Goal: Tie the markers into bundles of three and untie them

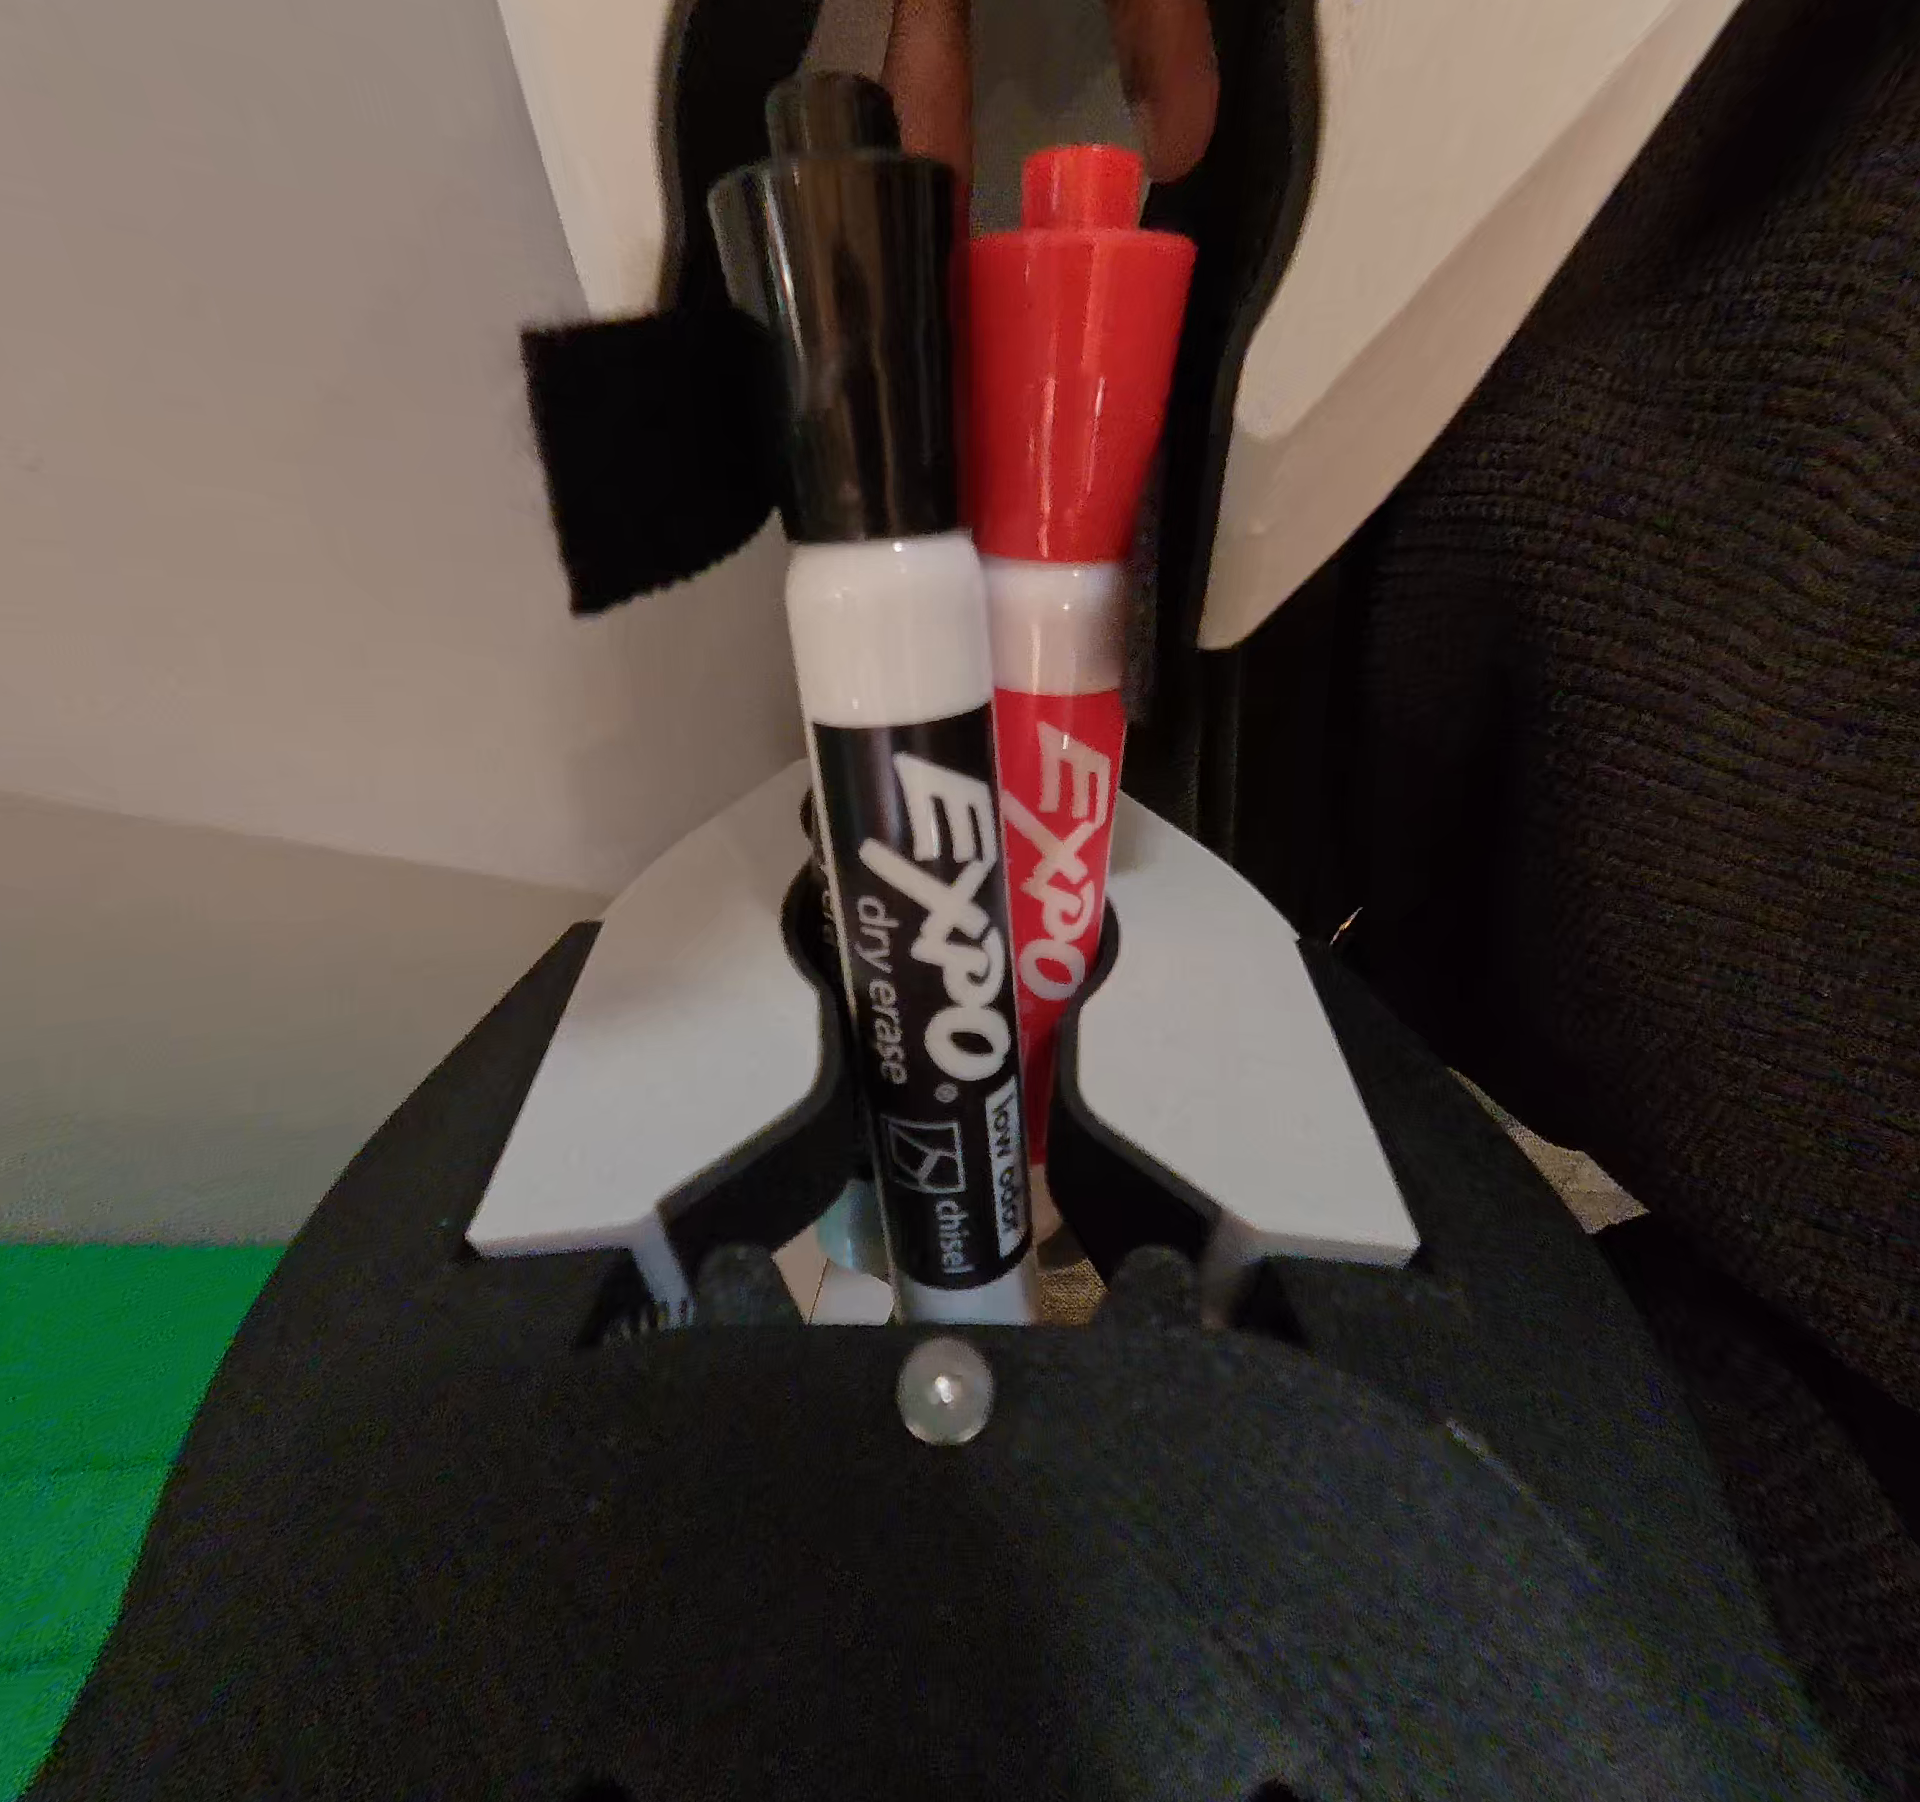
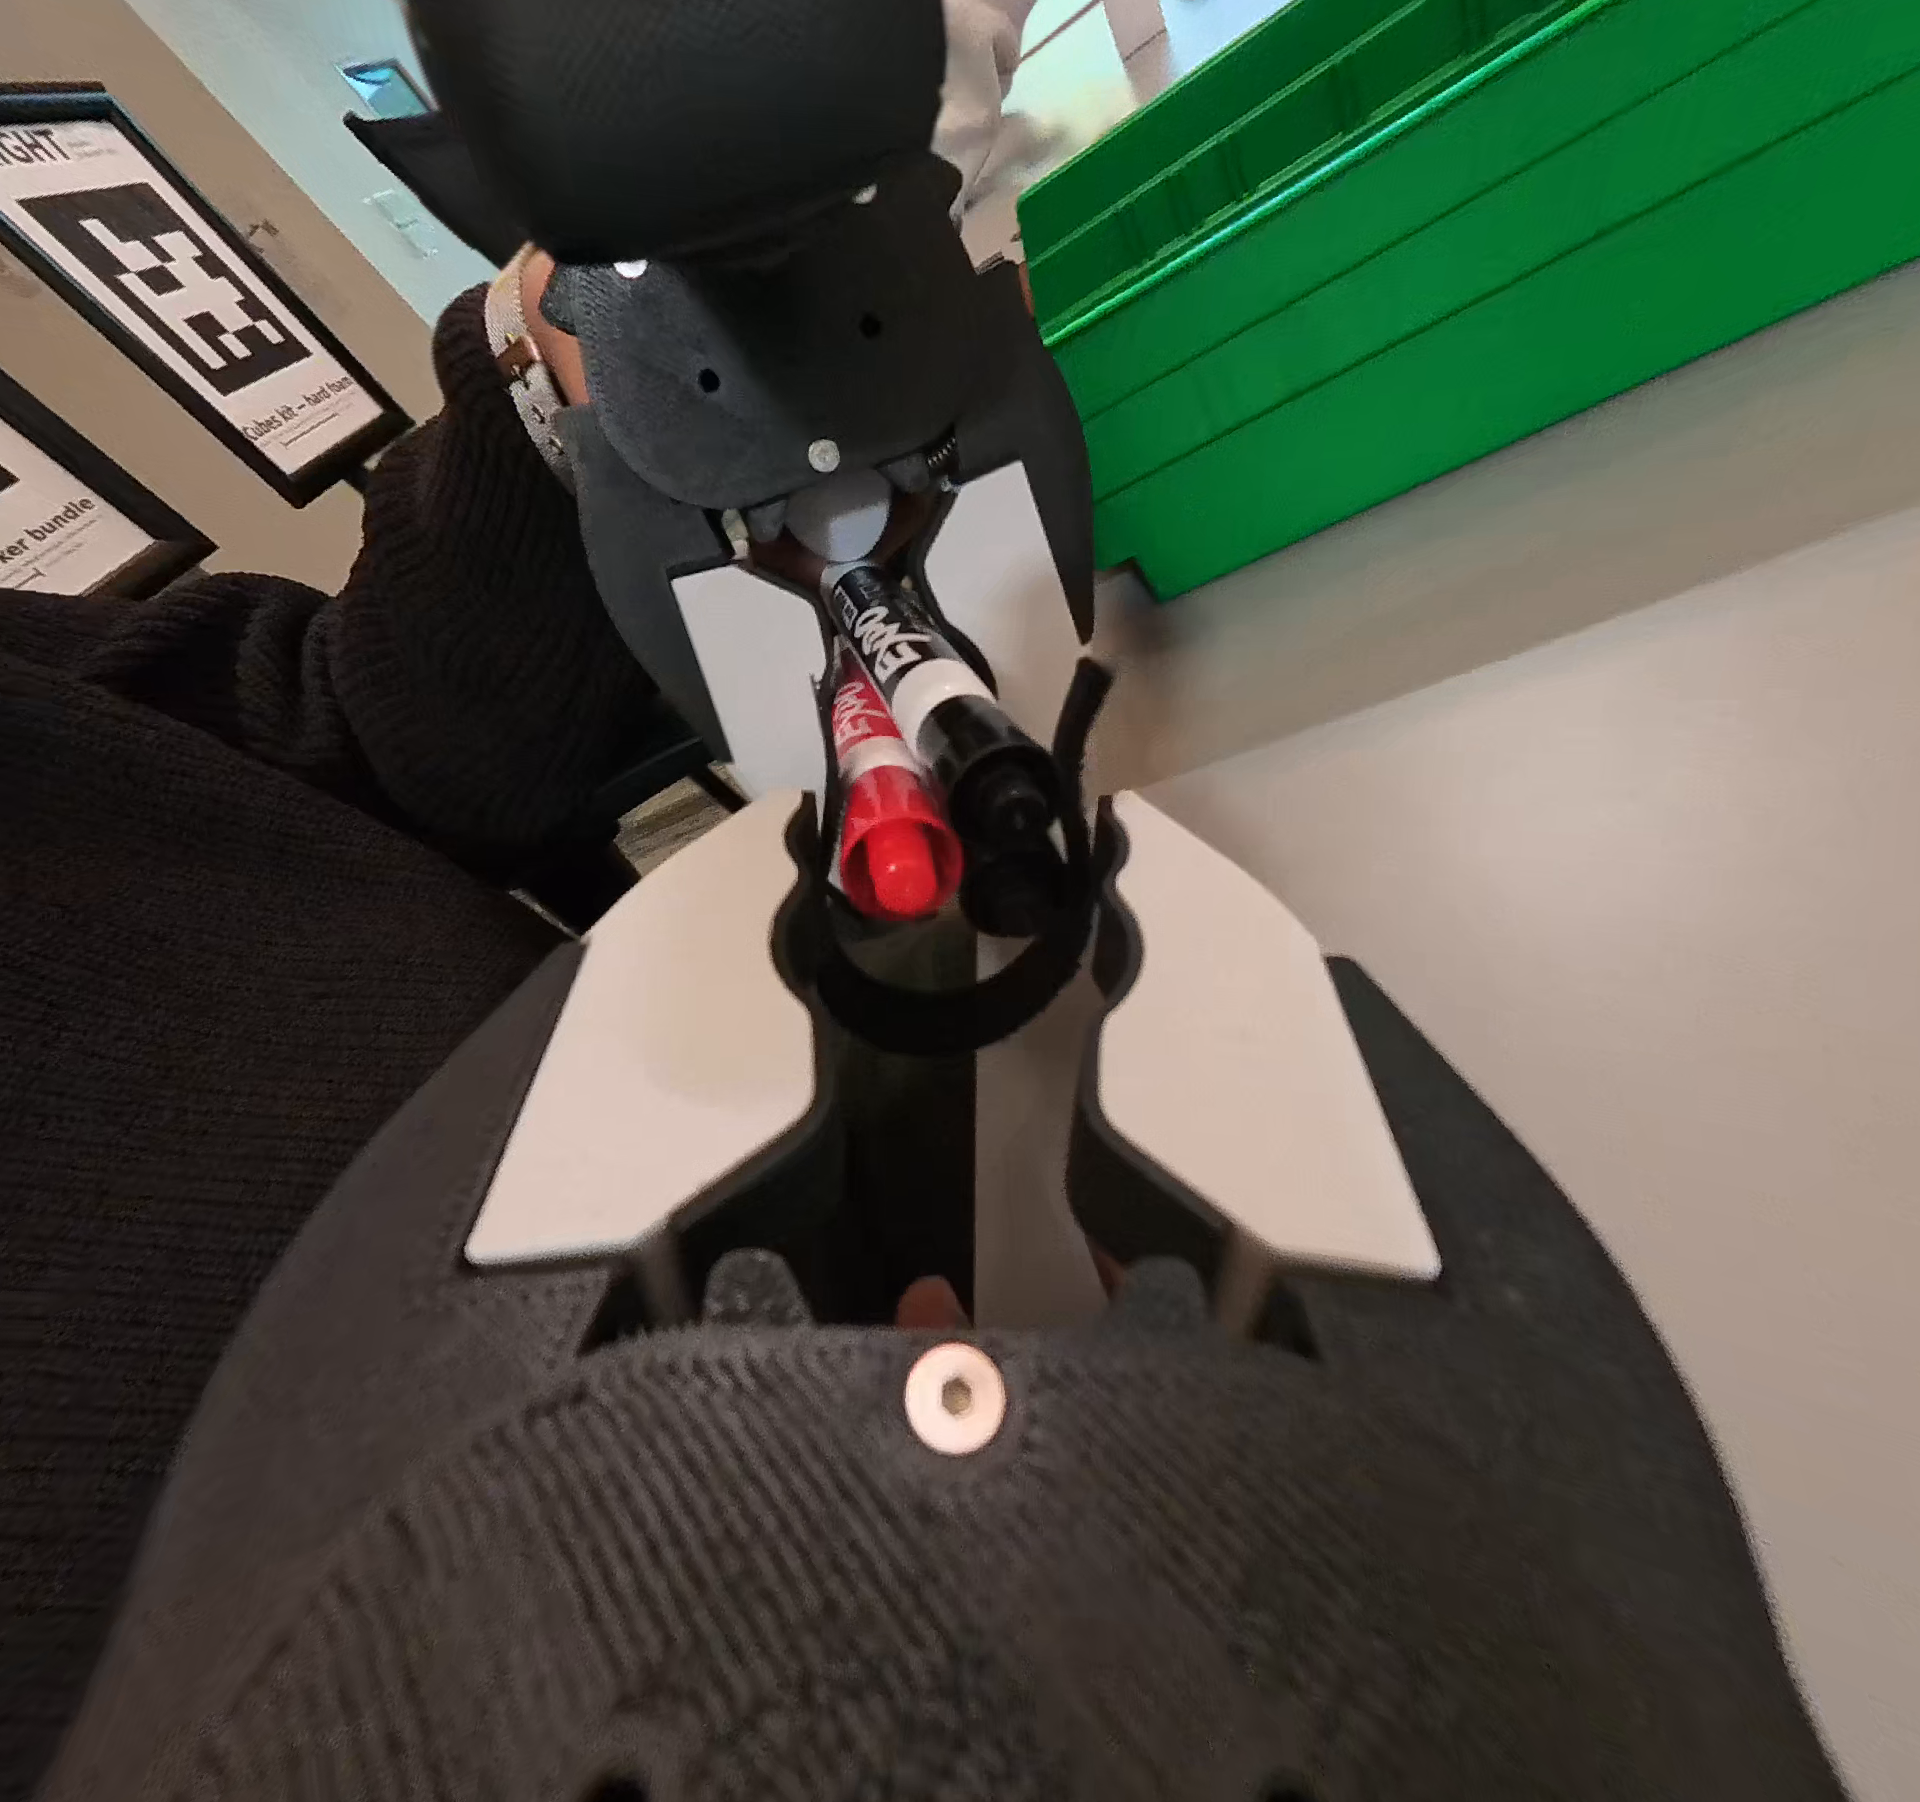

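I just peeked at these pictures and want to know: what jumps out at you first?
Two markers side by side, a black marker and a red marker, are pinched in the left gripper. The right gripper faces them and holds a black strap loop around their capped ends. Bright green bins stand behind, on the pale table.

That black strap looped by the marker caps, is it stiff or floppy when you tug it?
Probably floppy: the strap curves into a loose ring in front of the red marker and black marker, which the left gripper holds. Its fuzzy tab looks like soft fabric, so likely light and grippy, not slippery. I can't tell whether the right gripper pinches it.
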